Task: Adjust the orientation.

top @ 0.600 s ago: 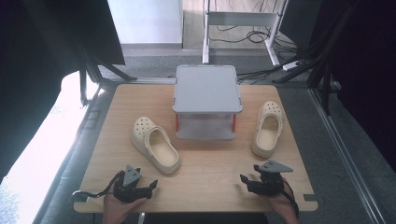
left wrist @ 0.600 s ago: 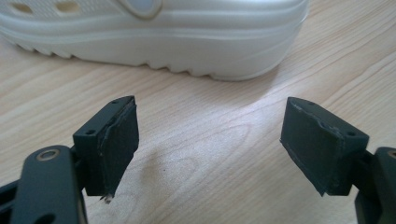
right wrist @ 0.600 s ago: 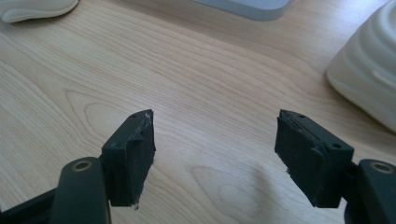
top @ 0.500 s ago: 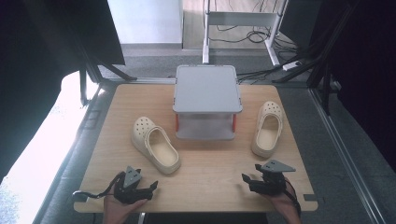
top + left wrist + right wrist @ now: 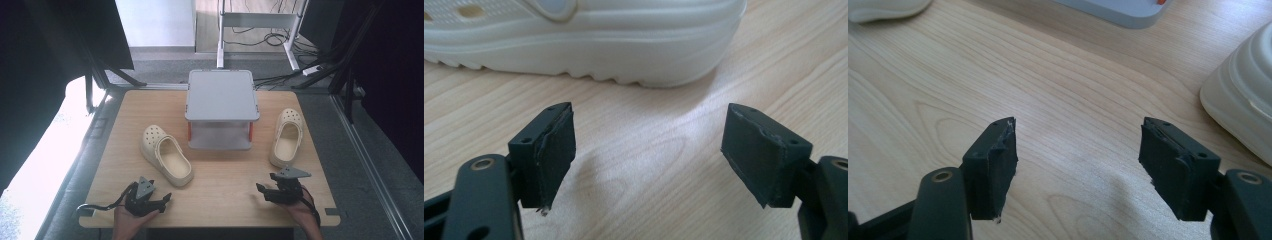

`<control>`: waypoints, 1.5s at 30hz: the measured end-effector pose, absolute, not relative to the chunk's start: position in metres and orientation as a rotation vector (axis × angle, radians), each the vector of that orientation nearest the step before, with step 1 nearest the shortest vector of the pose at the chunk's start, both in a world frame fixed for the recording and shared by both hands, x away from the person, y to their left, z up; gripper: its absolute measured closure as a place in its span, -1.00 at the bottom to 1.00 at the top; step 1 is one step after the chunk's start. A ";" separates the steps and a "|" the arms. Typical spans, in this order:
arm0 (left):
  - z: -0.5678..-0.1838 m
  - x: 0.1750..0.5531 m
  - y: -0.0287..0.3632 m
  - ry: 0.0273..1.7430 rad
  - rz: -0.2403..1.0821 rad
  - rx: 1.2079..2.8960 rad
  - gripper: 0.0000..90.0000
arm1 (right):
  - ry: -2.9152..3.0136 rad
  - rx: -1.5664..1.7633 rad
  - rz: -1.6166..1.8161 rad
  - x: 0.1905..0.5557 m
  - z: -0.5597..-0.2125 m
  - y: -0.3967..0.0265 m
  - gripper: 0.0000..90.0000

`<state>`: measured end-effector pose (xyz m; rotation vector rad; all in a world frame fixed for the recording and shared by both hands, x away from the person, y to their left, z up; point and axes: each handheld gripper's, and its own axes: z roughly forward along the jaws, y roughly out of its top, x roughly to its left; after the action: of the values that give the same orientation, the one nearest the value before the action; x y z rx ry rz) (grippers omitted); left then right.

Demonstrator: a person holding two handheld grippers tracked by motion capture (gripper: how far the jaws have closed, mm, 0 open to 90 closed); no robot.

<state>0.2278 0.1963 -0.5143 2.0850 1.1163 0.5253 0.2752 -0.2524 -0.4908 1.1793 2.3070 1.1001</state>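
Note:
Two cream clogs lie on the wooden table (image 5: 220, 180). The left clog (image 5: 165, 154) lies left of a grey two-level rack (image 5: 221, 107), toe pointing far-left; its side (image 5: 589, 40) rises just beyond my left gripper. The right clog (image 5: 287, 136) lies right of the rack, and its edge (image 5: 1243, 100) sits at the right of the right gripper view. My left gripper (image 5: 165, 199) rests near the front left edge, open, with nothing between its pads (image 5: 551, 150). My right gripper (image 5: 261, 190) rests near the front right, open and empty as well (image 5: 1078, 165).
The rack stands at the table's middle back, with a lower shelf (image 5: 220, 142) under its flat top; its corner (image 5: 1120, 10) lies ahead of my right gripper. Black stands and cables lie on the floor beyond the table. Bare wood spans between both grippers.

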 end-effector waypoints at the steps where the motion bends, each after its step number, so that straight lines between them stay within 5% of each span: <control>1: -0.514 0.228 0.196 1.116 0.525 2.085 -0.51 | 2.307 1.179 1.100 0.275 -0.491 -0.252 -0.30; 19: -0.511 0.229 0.197 1.137 0.505 2.070 -0.50 | 2.369 1.149 1.063 0.281 -0.474 -0.238 -0.20; 45: -0.504 0.224 0.199 1.121 0.448 2.015 -0.45 | 2.597 0.932 0.992 0.327 -0.417 -0.148 -0.06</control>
<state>0.2238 0.1994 -0.5043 2.0152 1.1209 0.4482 0.3265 -0.1477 -0.4174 0.9323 2.5967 0.9918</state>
